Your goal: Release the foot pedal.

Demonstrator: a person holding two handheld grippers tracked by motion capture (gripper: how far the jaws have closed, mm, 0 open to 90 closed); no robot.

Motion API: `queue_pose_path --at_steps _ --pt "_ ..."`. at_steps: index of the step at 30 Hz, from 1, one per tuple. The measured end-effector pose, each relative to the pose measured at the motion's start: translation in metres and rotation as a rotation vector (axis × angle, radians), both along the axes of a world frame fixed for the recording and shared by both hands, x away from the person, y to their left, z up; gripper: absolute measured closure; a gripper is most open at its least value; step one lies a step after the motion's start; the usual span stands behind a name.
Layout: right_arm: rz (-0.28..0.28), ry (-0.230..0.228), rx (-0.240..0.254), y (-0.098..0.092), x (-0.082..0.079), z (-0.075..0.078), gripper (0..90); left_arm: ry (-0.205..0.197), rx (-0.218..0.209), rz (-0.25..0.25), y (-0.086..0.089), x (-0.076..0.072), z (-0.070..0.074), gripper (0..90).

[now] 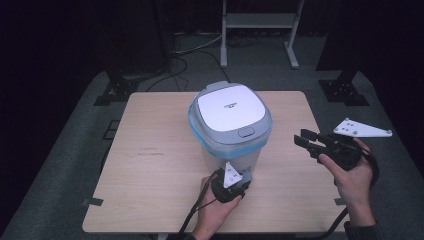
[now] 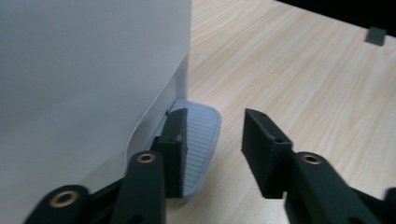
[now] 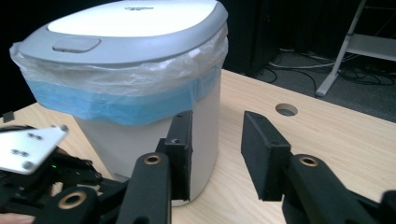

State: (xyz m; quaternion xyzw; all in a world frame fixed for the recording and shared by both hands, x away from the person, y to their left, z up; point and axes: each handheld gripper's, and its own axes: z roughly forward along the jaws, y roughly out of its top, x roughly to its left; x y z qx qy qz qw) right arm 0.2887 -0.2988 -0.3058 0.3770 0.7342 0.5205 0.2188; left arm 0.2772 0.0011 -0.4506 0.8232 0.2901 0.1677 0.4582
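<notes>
Grippers are both hand-held and both stand with their jaws parted, nothing clamped between them.

Left gripper (image 1: 239, 176): positioned at the near base of the pedal bin (image 1: 230, 125), which stands upright near the middle of the wooden table (image 1: 150, 150). In the left gripper view, the two black jaws are separated by a clear gap with bare tabletop visible between them. The inner jaw hangs directly over the grey ribbed foot pedal (image 2: 201, 140) that projects from the bottom of the bin; whether the pad rests on the pedal or sits just above it cannot be told. The other jaw stands beside the pedal, over the table. No part of the pedal lies between the pads.

Right gripper (image 1: 307, 140): held off the table to the right of the bin, well apart from it, jaws pointing toward the bin. In the right gripper view, the jaws are parted with a moderate gap and touch nothing; the bin wall and tabletop show beyond them.

Bin condition: the white and grey lid (image 3: 126, 25) is closed. A blue and clear plastic liner (image 3: 116, 93) is folded over the rim and hangs below the lid edge.
</notes>
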Motion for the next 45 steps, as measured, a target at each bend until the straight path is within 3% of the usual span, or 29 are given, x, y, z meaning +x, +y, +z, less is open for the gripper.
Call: queue_pose_path --at_steps 3,6,11,14,22,29,33,37,45 --pt "-0.008 0.003 -0.002 -0.001 0.0 -0.005 57.8 0.01 0.014 -0.004 0.004 -0.004 0.007 52.0" --pt "-0.014 0.003 -0.01 -0.001 0.001 -0.012 51.3 0.03 0.002 0.001 0.009 -0.008 0.011 44.5" --pt "-0.026 0.024 -0.021 -0.004 0.005 -0.028 32.1 0.027 0.026 0.0 0.022 -0.013 0.016 32.4" --pt "-0.045 0.04 -0.027 -0.007 0.006 -0.038 25.5 0.034 0.026 0.007 0.03 -0.013 0.018 26.4" --pt "-0.049 0.058 -0.035 -0.012 0.002 -0.054 19.8 0.035 0.039 -0.008 0.048 -0.013 0.03 11.0" --pt "-0.049 0.083 -0.061 -0.014 0.0 -0.068 17.5 0.025 0.028 -0.011 0.068 -0.014 0.034 6.7" --pt "-0.053 0.101 -0.07 -0.014 -0.001 -0.075 17.4 0.013 0.043 -0.018 0.08 -0.012 0.035 3.3" --pt "-0.057 0.133 -0.086 -0.015 0.0 -0.089 17.4 -0.018 0.048 -0.004 0.106 -0.005 0.031 2.8" --pt "-0.07 0.193 -0.131 -0.012 0.001 -0.114 16.9 0.004 0.054 0.002 0.14 0.008 0.013 2.8"
